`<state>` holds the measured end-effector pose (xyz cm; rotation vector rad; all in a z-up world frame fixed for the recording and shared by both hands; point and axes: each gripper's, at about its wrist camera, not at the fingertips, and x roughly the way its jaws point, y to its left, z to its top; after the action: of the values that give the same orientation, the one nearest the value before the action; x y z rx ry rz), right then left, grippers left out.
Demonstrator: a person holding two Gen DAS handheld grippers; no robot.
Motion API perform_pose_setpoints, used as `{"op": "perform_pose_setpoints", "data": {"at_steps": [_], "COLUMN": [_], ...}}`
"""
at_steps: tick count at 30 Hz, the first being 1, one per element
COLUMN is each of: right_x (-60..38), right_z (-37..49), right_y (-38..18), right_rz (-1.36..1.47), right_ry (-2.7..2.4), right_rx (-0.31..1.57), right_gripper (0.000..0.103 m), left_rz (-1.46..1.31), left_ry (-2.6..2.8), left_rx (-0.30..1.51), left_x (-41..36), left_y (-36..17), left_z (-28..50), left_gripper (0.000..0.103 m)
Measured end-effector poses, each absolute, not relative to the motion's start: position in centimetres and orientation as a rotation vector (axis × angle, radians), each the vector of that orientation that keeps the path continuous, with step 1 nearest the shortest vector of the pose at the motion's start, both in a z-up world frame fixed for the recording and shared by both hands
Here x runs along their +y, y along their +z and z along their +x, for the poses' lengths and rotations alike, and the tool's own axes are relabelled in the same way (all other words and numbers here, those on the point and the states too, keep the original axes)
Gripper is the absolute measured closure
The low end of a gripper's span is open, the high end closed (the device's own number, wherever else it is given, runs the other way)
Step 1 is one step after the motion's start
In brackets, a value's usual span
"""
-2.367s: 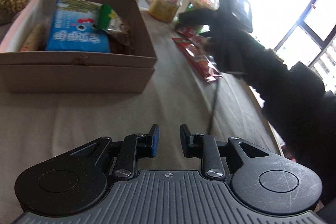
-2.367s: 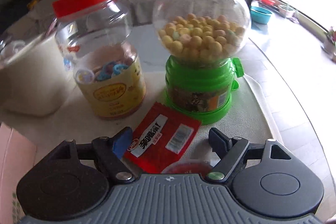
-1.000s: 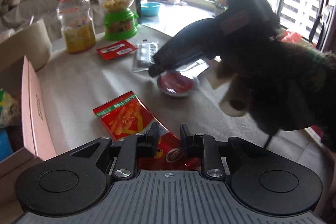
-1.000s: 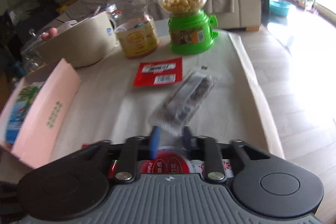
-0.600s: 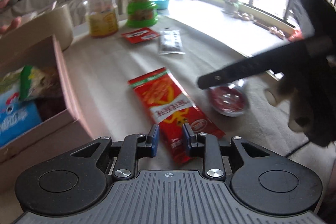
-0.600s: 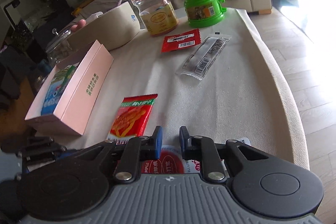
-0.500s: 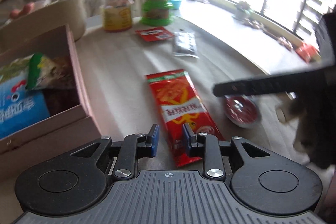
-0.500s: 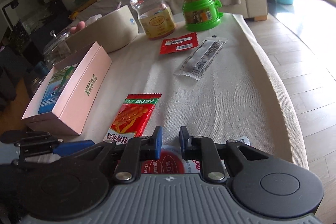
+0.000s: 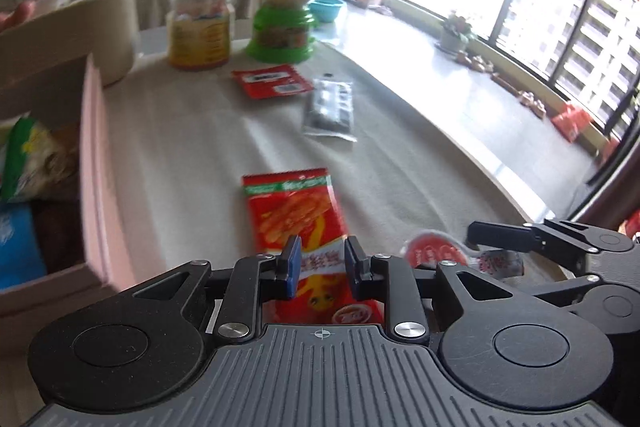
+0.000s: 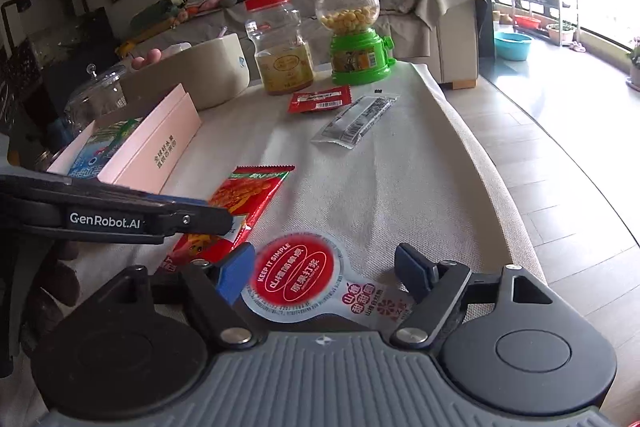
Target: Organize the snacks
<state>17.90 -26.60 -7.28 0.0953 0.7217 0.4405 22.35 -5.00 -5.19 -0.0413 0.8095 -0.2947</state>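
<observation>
My left hand-held gripper (image 9: 319, 264) sits low in the bottom middle of its view, its fingers a narrow gap apart over the lower half of the long red snack packet (image 9: 298, 223); I cannot tell whether the pads touch the foil, so I would call it nearly closed but pinching nothing that I can see. My right hand-held gripper (image 10: 325, 273) is spread wide at the bottom of its view, with the round-lidded jelly cup (image 10: 295, 273) lying between its fingers, touched by neither. The pink box (image 10: 156, 151) where snacks already lie is at the left of both views, beside the red packet. Further up the tabletop (image 10: 400, 179) lie a small red sachet (image 10: 320, 99) and a clear packet (image 10: 356, 121), with the red-lidded jar (image 10: 282, 47) and green candy dispenser (image 10: 356, 35) behind them. The chief risk, as I judge it, is crowding: both tools work close together in the lower part of the frames, and the left one's finger already reaches across the right view just above the cup, so a careless lift could knock them together. The red packet is flat and slick; a narrow pinch may slide off or only crease it. The cup's lid tab looks thin, and closing on that alone might peel it or let the cup swing and drop near the tabletop's right edge.
</observation>
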Motion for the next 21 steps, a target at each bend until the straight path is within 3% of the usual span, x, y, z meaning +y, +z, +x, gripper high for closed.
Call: {"op": "perform_pose_setpoints", "data": {"at_steps": [7, 21], "right_x": [-26.1, -26.0], "right_z": [17.8, 17.9], "right_y": [-7.5, -7.6], "right_rz": [0.075, 0.076], "right_ry": [0.440, 0.443], "right_rx": [0.718, 0.718], "right_gripper": [0.022, 0.020], "left_rz": [0.135, -0.026], "left_ry": [-0.244, -0.221], "left_rx": [0.765, 0.838], "left_x": [-6.4, -5.0], "left_y": [-6.1, -5.4], "left_z": [23.0, 23.9], "left_gripper": [0.072, 0.072]}}
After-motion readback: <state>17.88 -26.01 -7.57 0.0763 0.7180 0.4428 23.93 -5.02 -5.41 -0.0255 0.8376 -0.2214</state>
